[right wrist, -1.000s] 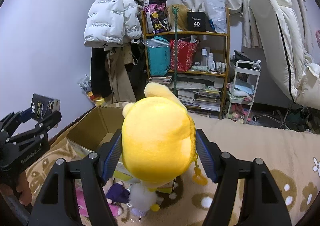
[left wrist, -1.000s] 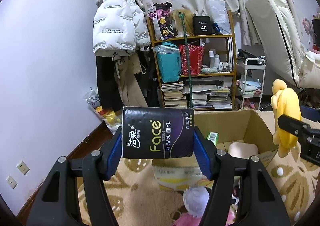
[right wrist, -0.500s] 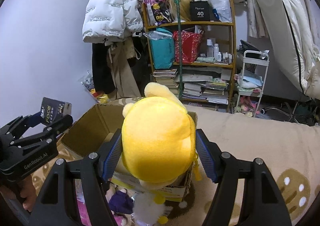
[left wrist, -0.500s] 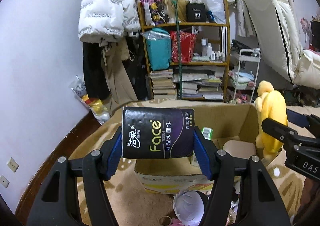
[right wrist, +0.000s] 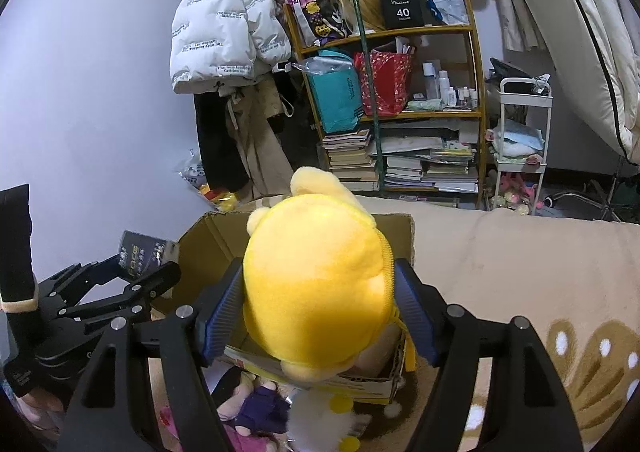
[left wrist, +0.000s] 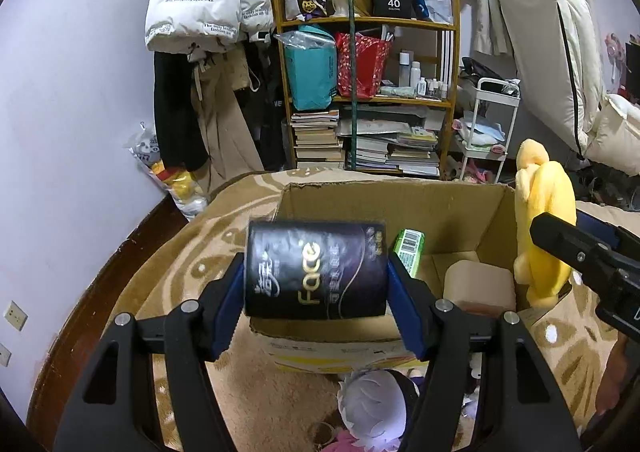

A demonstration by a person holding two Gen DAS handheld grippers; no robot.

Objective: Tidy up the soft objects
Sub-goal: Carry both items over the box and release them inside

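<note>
My left gripper (left wrist: 316,276) is shut on a black "Face" tissue pack (left wrist: 316,270) and holds it over the near left edge of an open cardboard box (left wrist: 384,200). My right gripper (right wrist: 318,316) is shut on a yellow plush toy (right wrist: 316,288) and holds it over the box's right side (right wrist: 208,236). The plush also shows in the left wrist view (left wrist: 542,220), and the tissue pack in the right wrist view (right wrist: 138,254). Inside the box lie a green packet (left wrist: 409,250) and a tan soft block (left wrist: 478,286).
The box stands on a beige patterned rug (left wrist: 192,252). More plush toys (left wrist: 376,400) lie on the rug in front of the box. A cluttered bookshelf (left wrist: 368,92), hanging coats (left wrist: 200,12) and a white cart (left wrist: 490,124) stand behind. A purple wall (left wrist: 72,132) is at left.
Both grippers have moved forward and tipped down toward the box, so it fills more of both views. The tissue pack and the plush now hang over the box opening.
</note>
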